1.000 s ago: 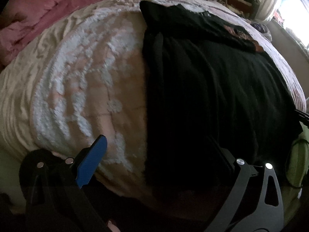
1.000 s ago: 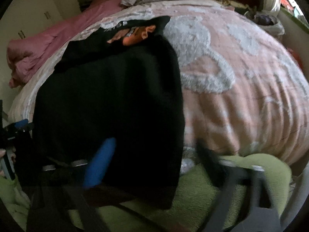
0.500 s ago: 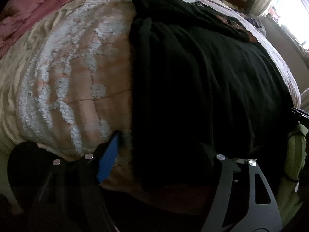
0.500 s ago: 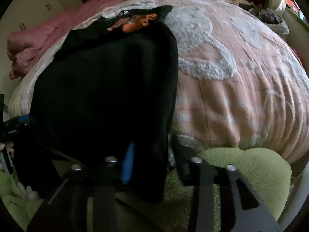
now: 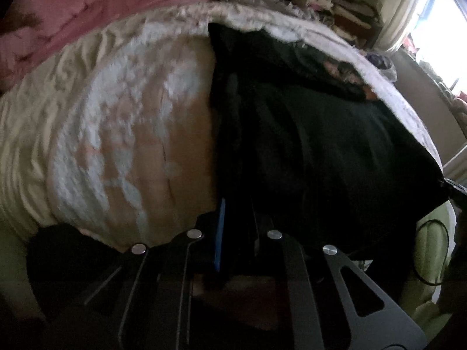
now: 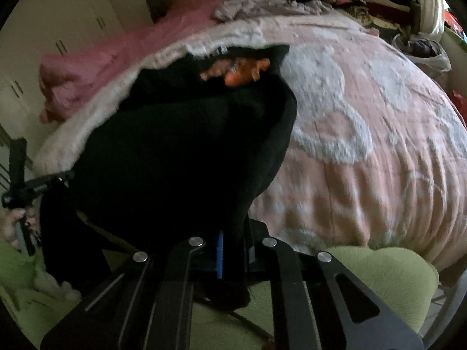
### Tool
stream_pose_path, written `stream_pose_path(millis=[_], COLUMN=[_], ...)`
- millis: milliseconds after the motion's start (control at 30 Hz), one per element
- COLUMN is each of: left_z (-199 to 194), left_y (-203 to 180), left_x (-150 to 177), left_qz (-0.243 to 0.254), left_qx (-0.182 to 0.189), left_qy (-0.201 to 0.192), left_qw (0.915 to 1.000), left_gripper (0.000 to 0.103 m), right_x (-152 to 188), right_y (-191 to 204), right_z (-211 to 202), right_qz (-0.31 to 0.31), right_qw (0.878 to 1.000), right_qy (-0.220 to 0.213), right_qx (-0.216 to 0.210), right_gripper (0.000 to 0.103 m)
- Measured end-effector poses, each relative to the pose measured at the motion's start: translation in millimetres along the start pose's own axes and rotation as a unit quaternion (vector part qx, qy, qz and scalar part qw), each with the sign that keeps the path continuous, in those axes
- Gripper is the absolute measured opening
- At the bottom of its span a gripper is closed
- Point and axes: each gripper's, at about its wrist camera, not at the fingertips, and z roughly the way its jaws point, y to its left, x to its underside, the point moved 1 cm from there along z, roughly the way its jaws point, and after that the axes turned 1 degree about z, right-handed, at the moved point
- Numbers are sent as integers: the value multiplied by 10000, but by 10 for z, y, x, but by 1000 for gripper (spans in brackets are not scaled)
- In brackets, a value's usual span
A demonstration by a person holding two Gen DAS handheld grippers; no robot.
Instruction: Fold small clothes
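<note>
From my left wrist camera, my left gripper (image 5: 233,227) has just been closing and now pinches the near left edge of the black garment (image 5: 321,151), the dark cloth caught between the blue pad and the other finger. The garment lies spread across the bed, on a pink blanket with white fluffy patches (image 5: 122,134), and reaches from my gripper up toward the far side, where a small printed patch shows near its top. A rumpled pink quilt (image 5: 73,29) lies at the far left, and a stack of folded clothes (image 5: 335,8) sits beyond the bed near a bright window (image 5: 437,23). A green cushion (image 5: 429,248) shows at the lower right.

From my right wrist camera, my right gripper (image 6: 233,250) has likewise just been closing and is clamped on the garment's (image 6: 181,151) near right corner; the cloth hangs in folds from the pinch. An orange print (image 6: 242,73) shows at the garment's far end. At the left edge the other gripper (image 6: 38,186) is visible, with a hand (image 6: 17,227) around its grip. The blanket (image 6: 364,134) fills the right side, and the green cushion (image 6: 379,274) lies just below its edge.
</note>
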Motion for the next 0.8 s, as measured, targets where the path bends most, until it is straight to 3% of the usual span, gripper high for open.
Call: stream_pose_path(millis=[133, 300, 800], left_z=[-162, -340, -437], left_y=[-93, -128, -101], left_x=[-125, -291, -644], left_qz=[120, 155, 77], left_qx=[10, -38, -152], left_qy=[-278, -639, -1060], left_qw=[9995, 9978, 9942], left_gripper=[5, 5, 5], right_x=[-143, -256, -595], right_y=[-24, -53, -149], right_z=[-179, -363, -481], right_qz=[198, 292, 422], right_qw=[9987, 9958, 9910], right_qy=[-401, -836, -1268], right_qx=[-237, -233, -119], right_gripper=[7, 7, 7])
